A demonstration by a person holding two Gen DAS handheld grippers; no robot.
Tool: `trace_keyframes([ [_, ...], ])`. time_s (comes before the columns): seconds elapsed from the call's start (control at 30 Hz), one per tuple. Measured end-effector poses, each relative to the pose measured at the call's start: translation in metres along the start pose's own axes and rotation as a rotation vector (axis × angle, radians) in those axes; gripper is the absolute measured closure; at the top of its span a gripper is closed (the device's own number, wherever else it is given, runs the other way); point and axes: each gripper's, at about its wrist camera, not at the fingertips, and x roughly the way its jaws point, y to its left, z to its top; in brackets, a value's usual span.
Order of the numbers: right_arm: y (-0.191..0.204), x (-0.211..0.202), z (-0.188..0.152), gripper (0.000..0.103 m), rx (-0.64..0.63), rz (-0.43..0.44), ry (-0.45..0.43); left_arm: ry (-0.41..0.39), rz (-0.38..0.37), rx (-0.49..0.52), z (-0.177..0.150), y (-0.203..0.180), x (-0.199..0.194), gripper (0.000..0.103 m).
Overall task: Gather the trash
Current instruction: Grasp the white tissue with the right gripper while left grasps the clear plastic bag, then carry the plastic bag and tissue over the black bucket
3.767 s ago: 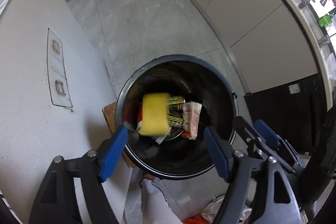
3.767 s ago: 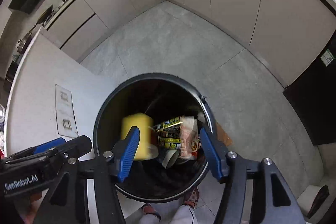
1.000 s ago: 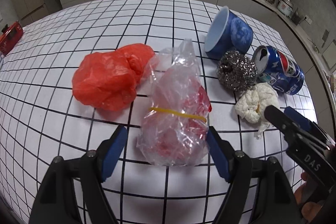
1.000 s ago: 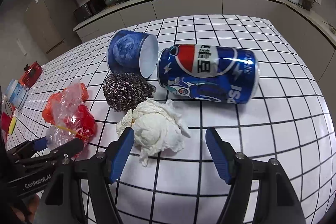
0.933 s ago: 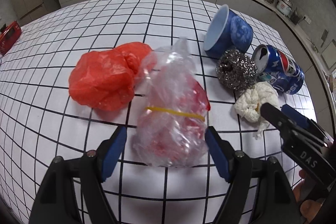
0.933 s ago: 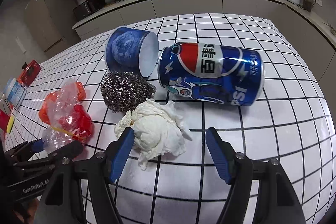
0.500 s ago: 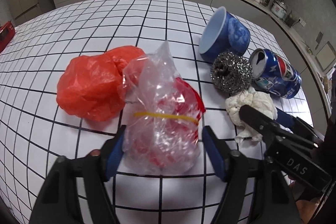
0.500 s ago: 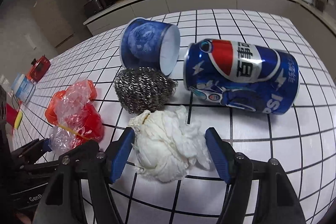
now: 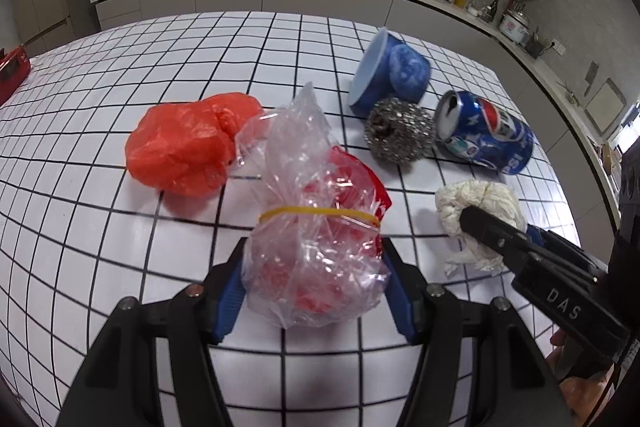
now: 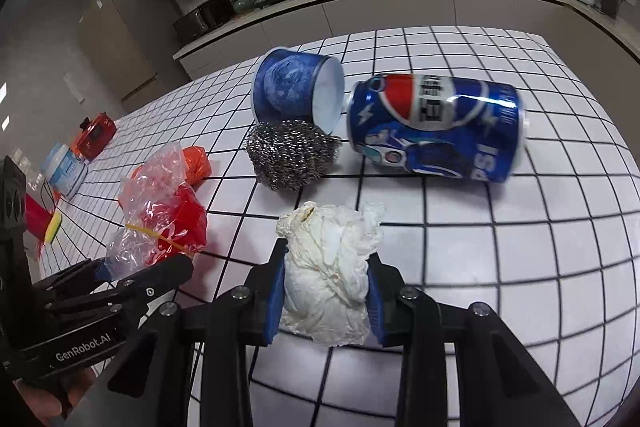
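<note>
Both grabs look about done, nothing lifted yet as far as I can tell. The left gripper (image 9: 314, 291) has been closing its jaws and now has the blue pads squeezed against both sides of the clear bag (image 9: 314, 227), the one with red stuff inside and a yellow rubber band around its middle. The right gripper (image 10: 326, 297) has just been closing too, and its pads are pinched narrow on the tissue wad (image 10: 330, 271), which bulges out above and below them. Both items seem to still sit on the grid table (image 9: 120, 47), though the fisheye makes it hard to say whether the tissue's underside is touching or just off.

Still lying loose on the table:
- orange bag (image 9: 186, 145), touching the clear bag's far left side
- steel scrubber (image 9: 400, 135), right up against the blue cup
- blue cup (image 9: 390, 73) on its side
- cola can (image 9: 486, 137) on its side, just beside the scrubber

No bin shows in either view, so these two pieces have to be carried off and dropped. After that there are four more things to fetch, if the cup and scrubber even count as trash. I'd call it roughly the middle of the job.
</note>
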Motion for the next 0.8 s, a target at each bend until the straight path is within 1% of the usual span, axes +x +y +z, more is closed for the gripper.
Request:
trace_keyframes([
  [0.13, -0.014, -0.023, -0.009, 0.066, 0.021, -0.016, -0.022, -0.008, -0.015, 0.030, -0.008, -0.021, -0.009, 0.040],
  [0.27, -0.033, -0.045, -0.016, 0.066, 0.037, -0.034, -0.041, -0.035, -0.022, 0.049, -0.016, -0.045, -0.020, 0.040],
  [0.5, -0.075, -0.087, -0.034, 0.066, 0.061, -0.061, -0.075, -0.053, -0.048, 0.083, -0.031, -0.092, -0.030, 0.040],
  [0.73, -0.112, -0.130, -0.056, 0.066, 0.144, -0.116, -0.126, -0.048, -0.114, 0.177, -0.045, -0.141, -0.035, 0.040],
  [0.8, -0.120, -0.143, -0.065, 0.066, 0.171, -0.148, -0.143, -0.051, -0.135, 0.207, -0.049, -0.152, -0.035, 0.040],
])
